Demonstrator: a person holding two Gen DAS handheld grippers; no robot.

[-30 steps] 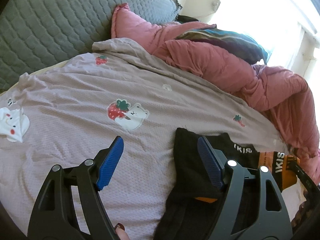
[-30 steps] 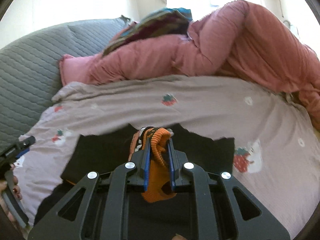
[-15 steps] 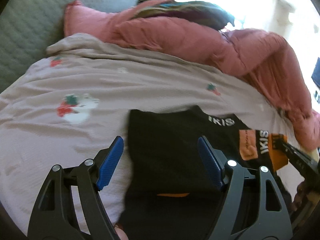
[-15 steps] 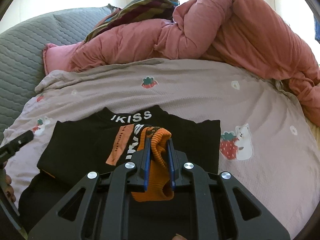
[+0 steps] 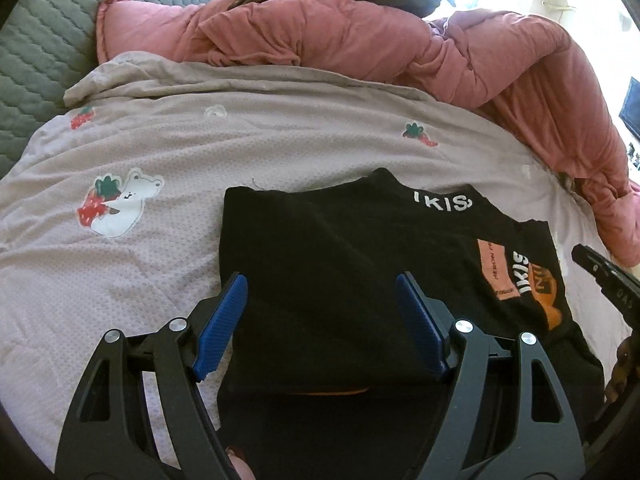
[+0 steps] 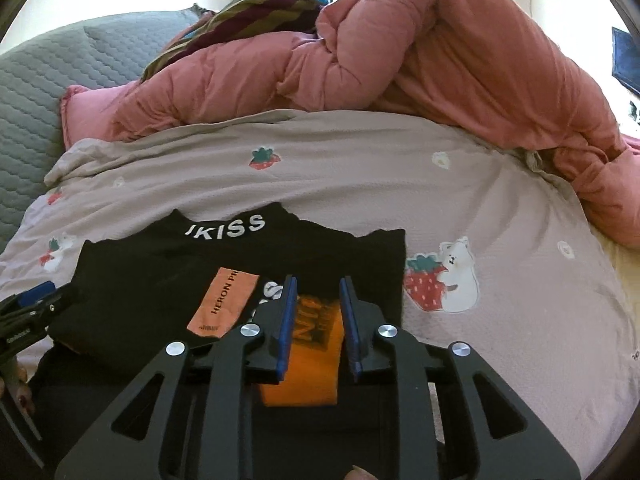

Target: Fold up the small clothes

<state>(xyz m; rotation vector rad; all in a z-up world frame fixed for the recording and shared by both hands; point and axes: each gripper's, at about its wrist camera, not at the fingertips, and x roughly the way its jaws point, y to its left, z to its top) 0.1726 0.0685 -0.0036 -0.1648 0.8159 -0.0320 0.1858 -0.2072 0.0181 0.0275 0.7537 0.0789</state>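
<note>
Grey quilted cushion (image 5: 36,32) at far left, against the back of the bed. Bed cover (image 5: 120,280), pale lilac, printed with strawberries and white bears, spread across the bed; a bear-and-strawberry print (image 5: 116,208) lies left of the garment in the left wrist view. Left tongs (image 5: 320,312): blue-padded jaws spread wide, holding nothing, hovering over the left half of the garment, the left jaw above its left edge. Black top (image 5: 320,248): lying on the bed cover, partly folded, the white lettering "IKISS" at the neck edge toward the duvet; an orange label patch (image 6: 224,300) reading "HERON" on the front; a second black layer shows below the folded edge. Right tongs (image 6: 316,316): jaws parted by a narrow gap, an orange printed part of the top (image 6: 316,356) seen between them; no firm pinch on the cloth can be made out. Pink duvet (image 6: 440,72) bunched along the far side and right of the bed, a striped cloth (image 6: 256,12) lying on top of it.
</note>
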